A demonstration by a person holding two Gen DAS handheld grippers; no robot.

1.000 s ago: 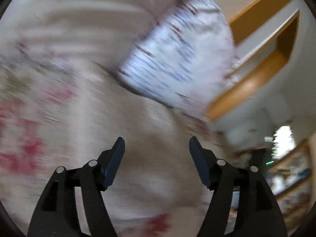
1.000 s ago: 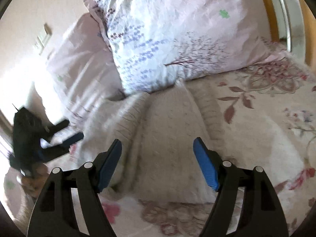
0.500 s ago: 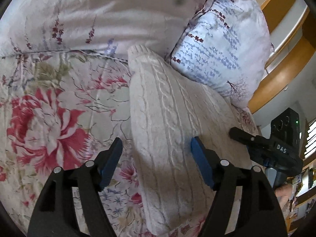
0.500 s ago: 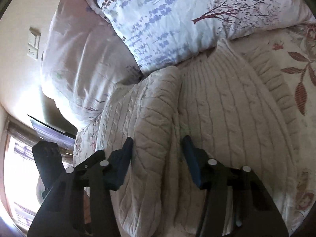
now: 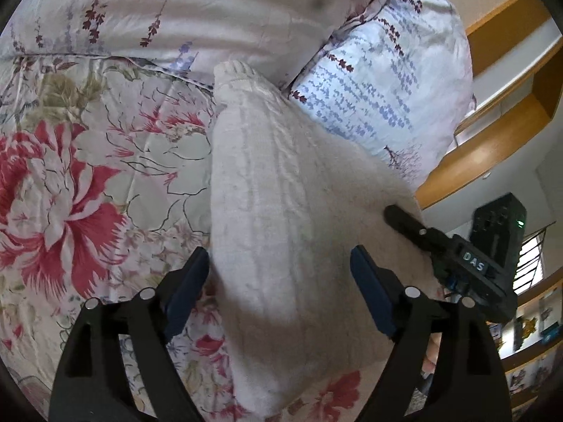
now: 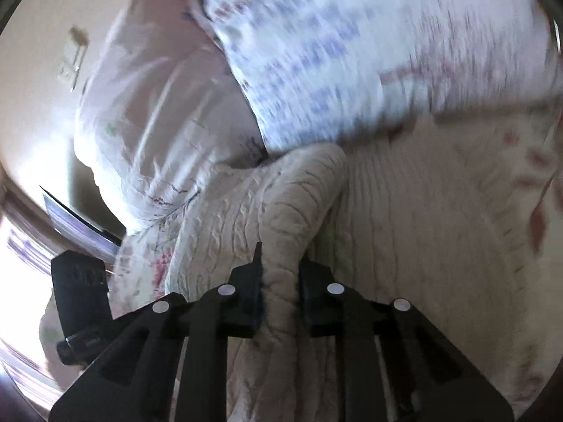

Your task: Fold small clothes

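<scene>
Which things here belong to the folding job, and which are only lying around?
Job:
- cream knit sweater
- right gripper, shut on a sweater fold
- left gripper, open over the sweater

Lying about:
- blue-print pillow
- pink pillow
- floral bedspread
- wooden shelf

The right gripper, which stood with its jaws apart over the cream knit sweater half a second ago, has now closed on a raised fold of it. The left gripper has settled from a blurred sweep to hover, jaws wide, above the sweater.
</scene>
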